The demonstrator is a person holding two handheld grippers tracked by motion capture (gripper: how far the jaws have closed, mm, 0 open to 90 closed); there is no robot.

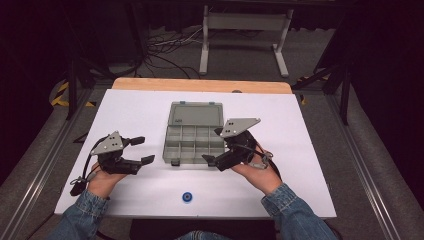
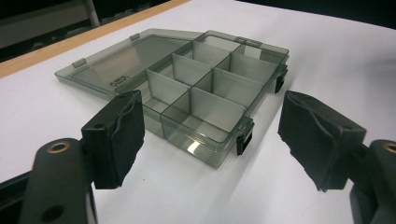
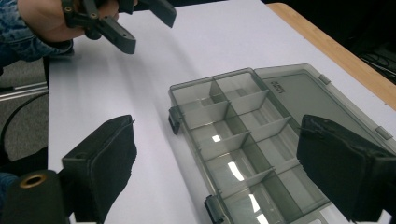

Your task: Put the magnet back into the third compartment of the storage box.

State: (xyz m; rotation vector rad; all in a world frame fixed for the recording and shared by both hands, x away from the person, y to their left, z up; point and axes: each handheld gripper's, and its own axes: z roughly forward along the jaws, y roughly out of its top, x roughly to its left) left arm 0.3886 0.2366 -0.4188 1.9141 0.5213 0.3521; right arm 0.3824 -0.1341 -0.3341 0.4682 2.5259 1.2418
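- Both claws, left claw (image 1: 141,150) and right claw (image 1: 215,146), are released, grasping nothing.
- The open organizer box (image 1: 194,142) is light; a one-sided push could slide it on the table (image 1: 300,165).

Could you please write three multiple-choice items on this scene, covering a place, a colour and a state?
1. Where does the small round object lie?
A. inside the organizer box
B. on the white table, nearer the person than the box
C. on the box's lid

2. What colour is it?
A. blue
B. red
C. yellow

3. How is the organizer box?
A. latched shut
B. upside down
C. open, lid lying flat

Answers:
1 B, it sits alone on the white table.
2 A, it looks blue.
3 C, the lid lies flat behind bare compartments.
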